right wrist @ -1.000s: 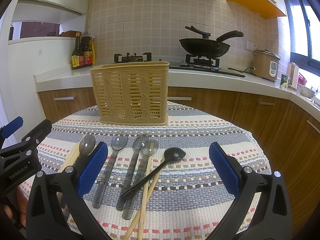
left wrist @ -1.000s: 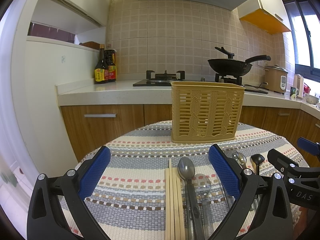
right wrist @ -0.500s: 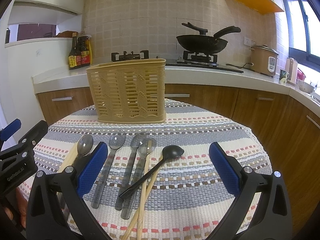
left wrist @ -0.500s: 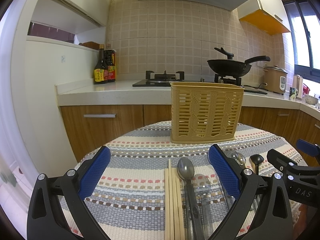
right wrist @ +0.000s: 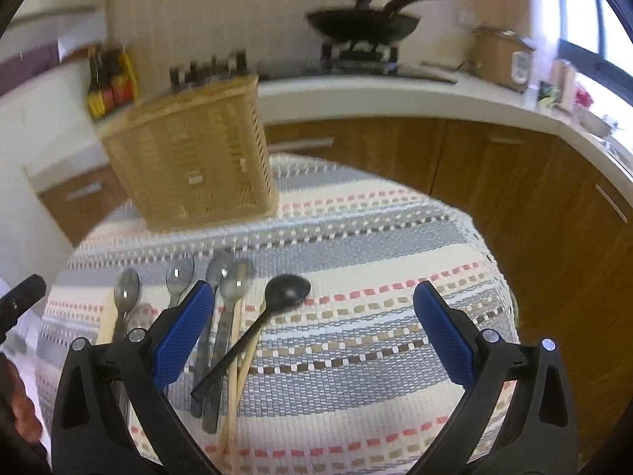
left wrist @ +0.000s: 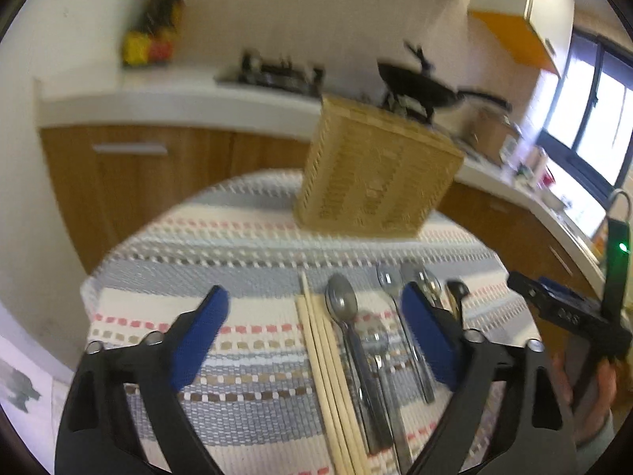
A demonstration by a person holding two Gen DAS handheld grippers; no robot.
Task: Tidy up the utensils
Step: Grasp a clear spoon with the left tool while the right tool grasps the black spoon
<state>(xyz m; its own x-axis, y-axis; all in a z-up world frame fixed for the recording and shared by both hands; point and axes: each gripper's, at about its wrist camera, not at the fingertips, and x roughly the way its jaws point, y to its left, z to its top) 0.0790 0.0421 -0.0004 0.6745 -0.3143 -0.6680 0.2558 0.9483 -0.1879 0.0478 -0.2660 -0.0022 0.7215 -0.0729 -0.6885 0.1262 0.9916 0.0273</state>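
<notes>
1. Table (left wrist: 166, 237): round, striped woven cloth; everything of yours sits on it. Kitchen behind is blurred.
2. Basket (left wrist: 376, 182): tan slotted holder at the far side of the table, well apart from the utensils. In the right view (right wrist: 194, 158) it sits far left.
3. Your left gripper (left wrist: 312, 328): jaws wide but closing. The chopsticks and two spoons lie on the cloth below the gap; the pads touch none of them. It holds nothing.
4. Your right gripper (right wrist: 312, 332): jaws wide apart, nothing held. The black spoon lies on the cloth below the gap, nearer the left finger (right wrist: 178, 336).
5. Chopsticks (left wrist: 324, 372): pale bundle, lying flat, just left of the metal spoons. More pale sticks (right wrist: 237, 360) lie under the black spoon.
6. Spoons (left wrist: 356, 344): several grey ones side by side, bowls toward the basket, handles toward you. Same row in the right view (right wrist: 221, 316), partly hidden by the left finger.
7. Black spoon (right wrist: 261, 324): rightmost, lying slantwise, handle crossing the pale sticks.
</notes>
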